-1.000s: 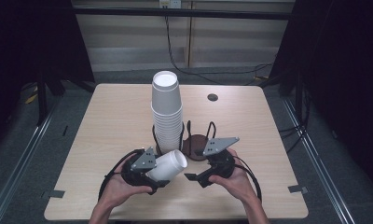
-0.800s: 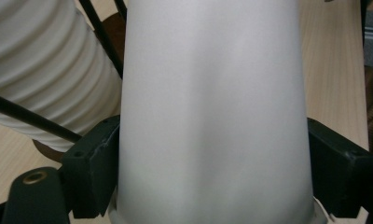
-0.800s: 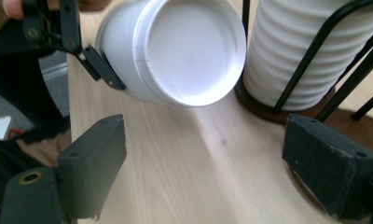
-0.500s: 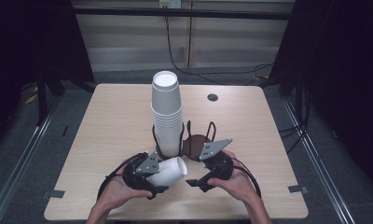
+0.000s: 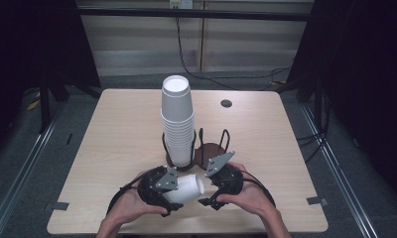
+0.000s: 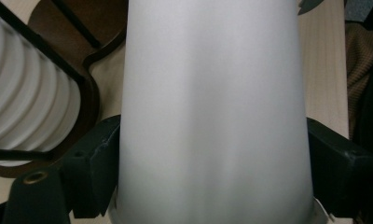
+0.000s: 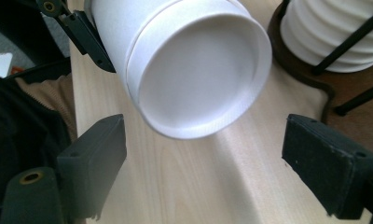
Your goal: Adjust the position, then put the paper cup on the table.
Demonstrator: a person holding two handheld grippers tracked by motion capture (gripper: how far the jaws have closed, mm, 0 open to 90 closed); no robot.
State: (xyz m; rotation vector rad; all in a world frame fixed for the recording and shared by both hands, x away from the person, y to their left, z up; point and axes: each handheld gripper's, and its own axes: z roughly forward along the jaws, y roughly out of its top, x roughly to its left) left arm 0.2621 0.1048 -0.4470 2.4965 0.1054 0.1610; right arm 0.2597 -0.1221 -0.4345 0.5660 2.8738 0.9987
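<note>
Cup (image 5: 186, 187), white paper, lies on its side near the table's front edge, clamped across its body by the left gripper (image 5: 179, 196). In the left gripper view the cup (image 6: 215, 112) runs up the middle w/ both black jaws pressed against its sides, so that gripper is closed on it, jaws only partway apart. Cup's flat bottom faces the right gripper (image 5: 206, 201). In the right gripper view that bottom (image 7: 198, 79) sits just above and between the two jaws, which stand wide; neither pad touches the cup, bare wood between them. A seam ring shows just behind the bottom rim in that view; can't tell if it's one cup or two nested.

Left hand (image 5: 129, 208) and right hand (image 5: 248, 198) come in from the bottom edge of the high view, each wrapped round its gripper, cables looping out to the sides. Grey three-cornered plate sits atop each gripper, close on either side of the cup.

Just behind the grippers: dark wire rack (image 5: 211, 146) on a round brown base, w/ a tall stack of white cups (image 5: 176, 119) standing upright in its left part. Same stack (image 6: 31, 102) shows at the left in the left gripper view, ribbed rims behind a black wire. Rack's right part has no cups in it.

Table (image 5: 112, 134) is pale wood. Small dark round spot (image 5: 226, 103) near its far edge, well apart from the rack.
</note>
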